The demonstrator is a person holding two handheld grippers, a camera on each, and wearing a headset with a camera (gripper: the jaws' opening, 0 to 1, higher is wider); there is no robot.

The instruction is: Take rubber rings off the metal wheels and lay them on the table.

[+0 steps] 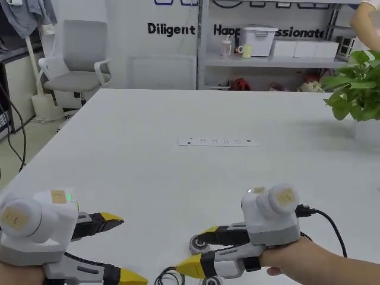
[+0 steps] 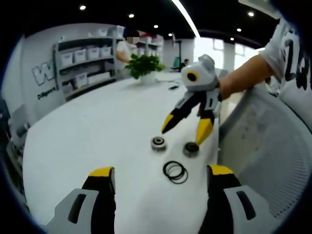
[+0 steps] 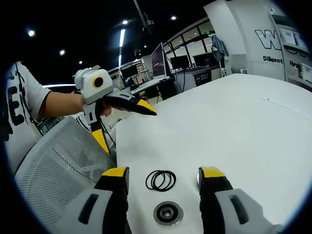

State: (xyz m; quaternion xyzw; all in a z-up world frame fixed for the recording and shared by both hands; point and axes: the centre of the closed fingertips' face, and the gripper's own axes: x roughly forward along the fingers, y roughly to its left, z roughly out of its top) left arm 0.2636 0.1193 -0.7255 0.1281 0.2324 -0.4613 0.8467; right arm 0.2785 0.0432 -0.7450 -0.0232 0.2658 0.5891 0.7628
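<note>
Rings [image 2: 175, 171]: I see a small heap of thin black loops lying flat on the table [image 1: 178, 178], close to its near edge, held by nothing. In the left gripper view two wheels [image 2: 158, 143] lie flat just beyond the rings, side by side and apart from each other. I cannot tell whether either wheel carries a ring. In the right gripper view the rings [image 3: 161, 180] lie between the yellow tips of the right gripper [image 3: 163, 171], and one wheel [image 3: 168, 213] sits just nearer the camera than they do. The right gripper's jaws stand wide apart and empty. In the left gripper view the right gripper [image 2: 186, 129] hangs over the wheels, one tip just above the wheel nearer the table edge. The left gripper [image 2: 161, 171] also has its jaws spread wide, with nothing between them, and it is aimed across the table at the rings and wheels. In the head view the left gripper [image 1: 124, 249] is at the lower left, the right gripper [image 1: 196, 250] at the lower middle with a hand [image 1: 309, 261] behind it. Further out a white power strip [image 1: 217, 141] lies mid-table, a plant [image 1: 356, 83] stands at the far right, and a shelf [image 1: 267, 59] and a grey chair [image 1: 83, 59] stand behind the table. A mesh seat back [image 3: 53, 165] is beside the near edge.
</note>
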